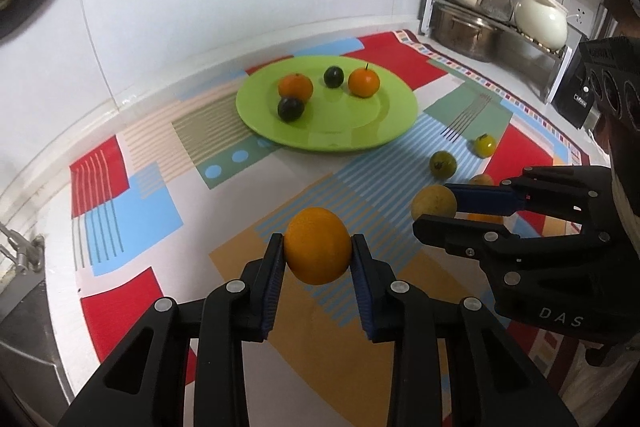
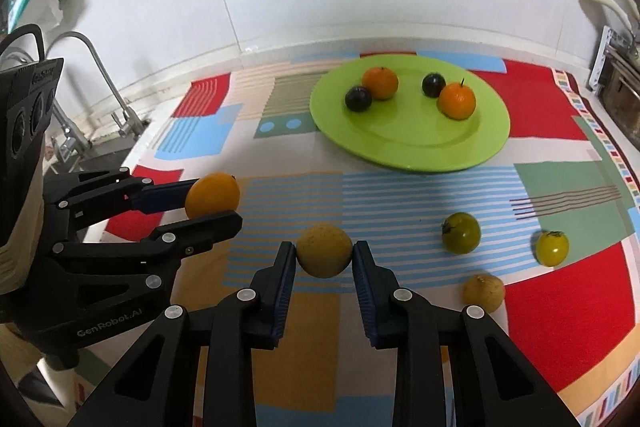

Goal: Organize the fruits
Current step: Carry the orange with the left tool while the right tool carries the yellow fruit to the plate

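Note:
My left gripper (image 1: 318,247) is shut on an orange (image 1: 318,251), lifted just above the patterned cloth (image 1: 132,203). To its right my right gripper (image 2: 324,253) is shut on a dull yellow round fruit (image 2: 325,250). The same pair shows from the side as the left gripper (image 2: 216,205) with the orange (image 2: 213,195), and the right gripper (image 1: 434,207) with the yellow fruit (image 1: 433,202). A green plate (image 2: 408,147) further back carries two oranges and two dark plums.
Two greenish tomatoes (image 2: 461,232) (image 2: 552,248) and a brownish-yellow fruit (image 2: 484,293) lie on the cloth to the right. A sink and tap (image 2: 92,83) stand at the left. A rack of pots (image 1: 496,15) stands at the back right, by the white tiled wall.

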A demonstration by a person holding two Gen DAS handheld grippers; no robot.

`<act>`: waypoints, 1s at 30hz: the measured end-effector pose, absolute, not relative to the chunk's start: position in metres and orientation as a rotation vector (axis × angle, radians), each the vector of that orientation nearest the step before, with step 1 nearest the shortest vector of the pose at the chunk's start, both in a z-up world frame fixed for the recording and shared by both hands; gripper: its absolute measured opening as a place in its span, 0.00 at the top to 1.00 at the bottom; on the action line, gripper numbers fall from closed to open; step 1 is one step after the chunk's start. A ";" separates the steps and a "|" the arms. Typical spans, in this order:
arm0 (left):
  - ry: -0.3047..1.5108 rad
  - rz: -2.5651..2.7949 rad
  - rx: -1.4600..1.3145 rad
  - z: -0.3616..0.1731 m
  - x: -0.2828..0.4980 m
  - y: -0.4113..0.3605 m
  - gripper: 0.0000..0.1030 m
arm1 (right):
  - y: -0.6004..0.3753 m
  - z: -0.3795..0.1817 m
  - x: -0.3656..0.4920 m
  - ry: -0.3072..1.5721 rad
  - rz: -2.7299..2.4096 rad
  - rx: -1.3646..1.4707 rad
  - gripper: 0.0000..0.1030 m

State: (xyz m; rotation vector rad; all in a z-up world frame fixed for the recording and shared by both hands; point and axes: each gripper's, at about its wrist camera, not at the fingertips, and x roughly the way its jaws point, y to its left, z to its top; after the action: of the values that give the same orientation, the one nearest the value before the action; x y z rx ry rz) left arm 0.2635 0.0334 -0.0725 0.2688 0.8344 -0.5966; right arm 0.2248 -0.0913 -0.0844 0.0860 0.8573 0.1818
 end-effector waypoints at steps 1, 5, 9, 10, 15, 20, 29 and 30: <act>0.830 -0.592 0.267 -0.070 0.261 0.033 0.69 | -0.091 -0.082 0.223 0.851 0.183 0.085 0.70; 0.813 -0.576 0.252 -0.061 0.254 0.033 0.69 | -0.093 -0.071 0.215 0.822 0.191 0.081 0.70; 0.798 -0.560 0.234 -0.053 0.248 0.031 0.69 | -0.096 -0.062 0.209 0.800 0.195 0.078 0.70; 0.791 -0.556 0.230 -0.050 0.246 0.031 0.69 | -0.097 -0.061 0.207 0.796 0.196 0.079 0.70; 0.765 -0.528 0.210 -0.039 0.239 0.028 0.69 | -0.105 -0.051 0.202 0.769 0.197 0.077 0.70; 0.740 -0.505 0.204 -0.030 0.232 0.024 0.69 | -0.112 -0.041 0.198 0.742 0.202 0.069 0.70; 0.695 -0.462 0.174 -0.013 0.222 0.011 0.69 | -0.128 -0.026 0.193 0.698 0.226 0.052 0.70; 0.692 -0.456 0.171 -0.012 0.221 0.009 0.69 | -0.129 -0.024 0.193 0.694 0.229 0.051 0.70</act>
State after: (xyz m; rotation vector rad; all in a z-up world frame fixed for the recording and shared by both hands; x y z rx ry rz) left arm 0.2213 0.0094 -0.0117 0.1709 0.6917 -0.4556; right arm 0.1927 -0.1293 -0.0243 0.0506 0.6942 0.2295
